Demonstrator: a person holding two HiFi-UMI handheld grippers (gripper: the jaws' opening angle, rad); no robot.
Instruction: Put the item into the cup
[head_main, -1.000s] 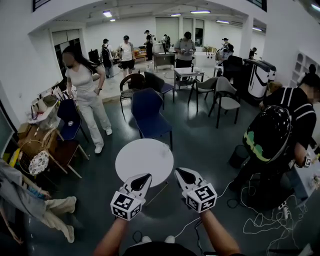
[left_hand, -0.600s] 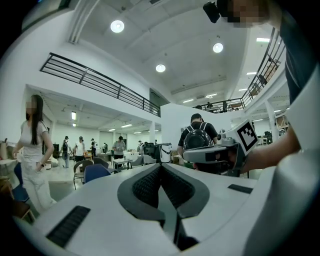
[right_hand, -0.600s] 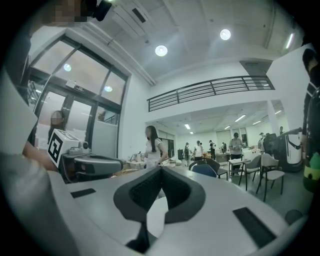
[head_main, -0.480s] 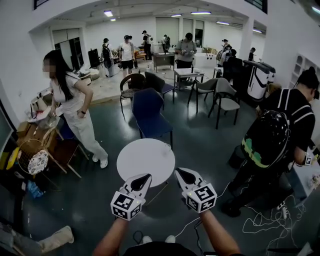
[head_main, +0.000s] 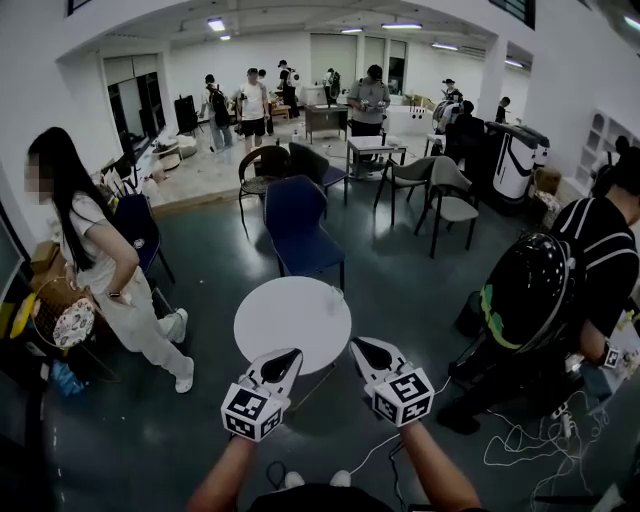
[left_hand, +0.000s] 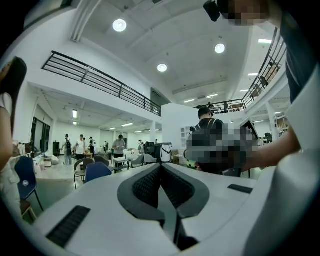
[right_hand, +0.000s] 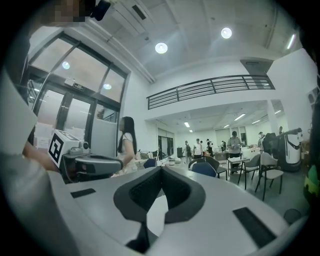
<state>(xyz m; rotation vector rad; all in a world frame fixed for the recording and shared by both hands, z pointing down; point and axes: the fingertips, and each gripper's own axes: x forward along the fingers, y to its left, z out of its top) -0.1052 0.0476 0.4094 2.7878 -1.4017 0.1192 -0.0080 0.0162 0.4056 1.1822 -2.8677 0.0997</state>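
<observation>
In the head view my left gripper (head_main: 294, 353) and right gripper (head_main: 356, 344) are held side by side at the near edge of a round white table (head_main: 290, 322). Both are shut with nothing between their fingers. The left gripper view shows the left gripper (left_hand: 161, 165) with its jaws closed tip to tip and pointing out into the room. The right gripper (right_hand: 161, 168) looks the same in the right gripper view. A small pale thing (head_main: 335, 293) sits at the table's far right edge, too small to identify. I see no clear cup or item.
A blue chair (head_main: 295, 225) stands just behind the table. A woman (head_main: 100, 275) walks at the left beside a chair with bags (head_main: 60, 315). At the right a person in black (head_main: 560, 300) bends over, with cables (head_main: 530, 440) on the floor. More chairs and people fill the back.
The woman at the left has walked forward and further left, turning away. The person in black at the right has shifted slightly. Neither gripper has moved.
</observation>
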